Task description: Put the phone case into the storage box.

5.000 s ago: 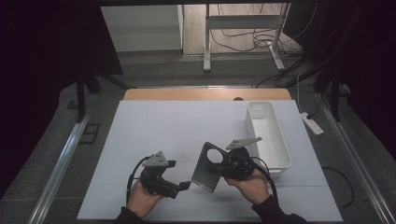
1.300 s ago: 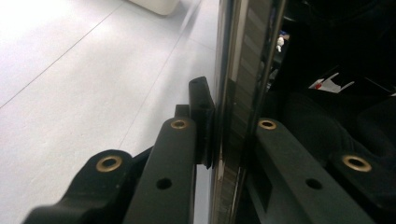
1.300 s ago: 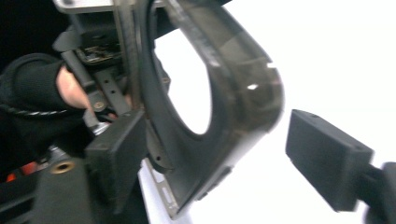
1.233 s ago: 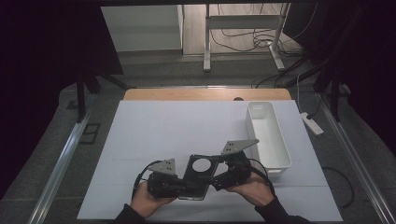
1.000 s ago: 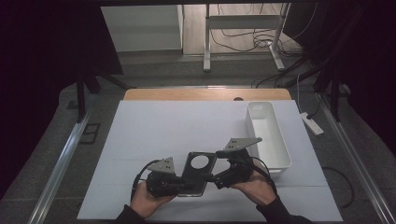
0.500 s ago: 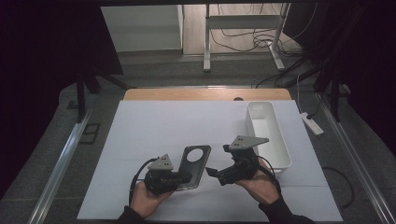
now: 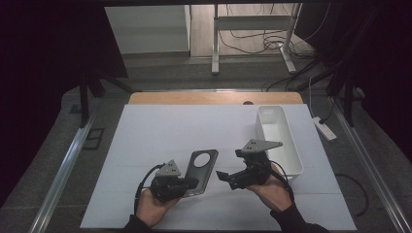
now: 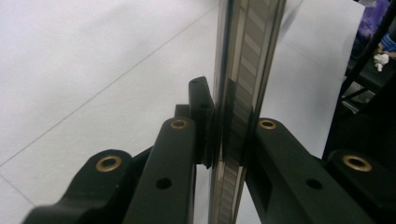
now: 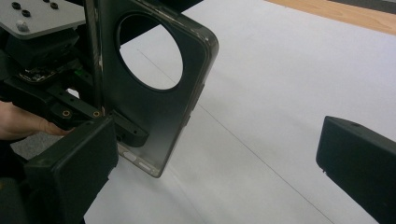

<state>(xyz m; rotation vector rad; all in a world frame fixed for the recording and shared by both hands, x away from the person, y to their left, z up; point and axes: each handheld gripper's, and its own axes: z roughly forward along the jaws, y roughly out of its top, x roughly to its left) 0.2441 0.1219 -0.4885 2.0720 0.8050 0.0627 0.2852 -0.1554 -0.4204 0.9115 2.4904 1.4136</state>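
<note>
Fingers of the left gripper [image 7: 192, 183] clench the phone case [image 7: 201, 166] by its edge; the right gripper [image 7: 222, 175], just right of the case, stands released, empty

A white-topped table [image 7: 160, 131] fills the middle of the high view, with a strip of bare wood at its far edge. Near its front edge the left gripper [image 7: 187, 183] clamps the near end of a dark phone case [image 7: 200, 165], a flat shell with a large round hole near its far end; the case slants away from the hand and to the right. The right gripper [image 7: 222, 175] sits just right of the case, apart from it, its jaws spread and pointing left toward it, nothing between them. A long white bin [image 7: 266, 131] stands lengthwise near the table's right edge, just beyond the right hand [image 7: 272, 189].
</note>
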